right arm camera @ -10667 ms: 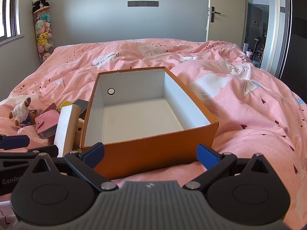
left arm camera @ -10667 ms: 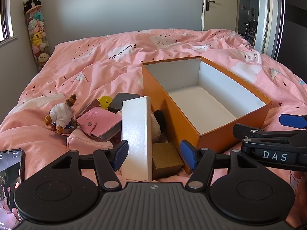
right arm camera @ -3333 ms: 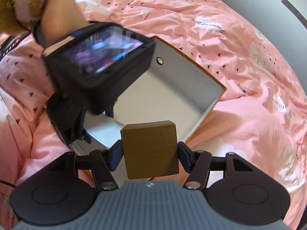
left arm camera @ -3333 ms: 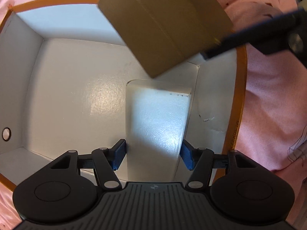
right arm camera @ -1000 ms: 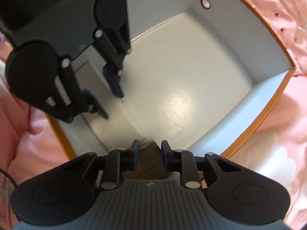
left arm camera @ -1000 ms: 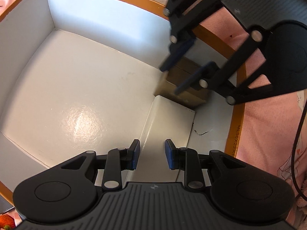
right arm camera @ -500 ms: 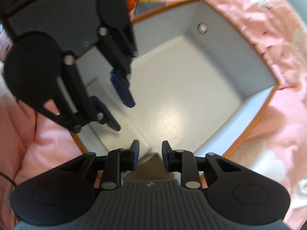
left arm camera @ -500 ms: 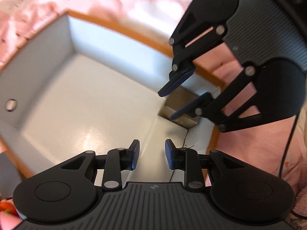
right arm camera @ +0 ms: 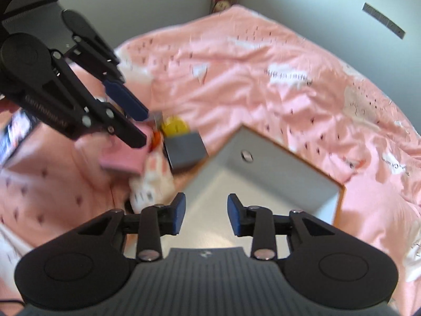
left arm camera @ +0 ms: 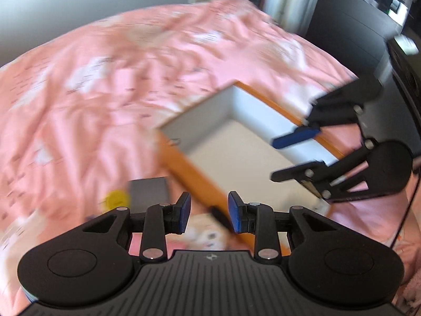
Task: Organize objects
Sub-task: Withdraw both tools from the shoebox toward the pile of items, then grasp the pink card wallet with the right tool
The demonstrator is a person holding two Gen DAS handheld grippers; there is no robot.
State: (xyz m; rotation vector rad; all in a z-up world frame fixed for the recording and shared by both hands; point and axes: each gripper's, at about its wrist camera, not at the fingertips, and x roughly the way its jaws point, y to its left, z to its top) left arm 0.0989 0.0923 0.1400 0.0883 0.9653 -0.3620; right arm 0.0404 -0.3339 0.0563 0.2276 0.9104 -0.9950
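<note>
The orange box (left arm camera: 184,166) with its white inside (right arm camera: 263,179) lies on the pink bed. My left gripper (left arm camera: 209,214) hovers over the box's left wall, its jaws opening with nothing between them. My right gripper (right arm camera: 206,216) hangs above the box's near corner, its jaws also opening and empty. Each shows in the other's view: the right gripper (left arm camera: 275,159) over the box's right side, the left gripper (right arm camera: 144,126) above the loose pile. That pile holds a grey box (right arm camera: 185,150), a pink wallet (right arm camera: 123,158), a yellow item (right arm camera: 175,126) and a white plush (right arm camera: 152,184). The box's near floor is hidden.
The pink duvet (right arm camera: 263,79) spreads around the box. A phone (right arm camera: 15,134) shows at the left edge. The grey box (left arm camera: 148,192) and yellow item (left arm camera: 117,198) lie just left of the orange wall. A grey wall and a dark doorway stand beyond the bed.
Both grippers have risen out of the orange box and tilted up, so the bed and the loose pile now show. Both pairs of jaws stand wider apart than before.
</note>
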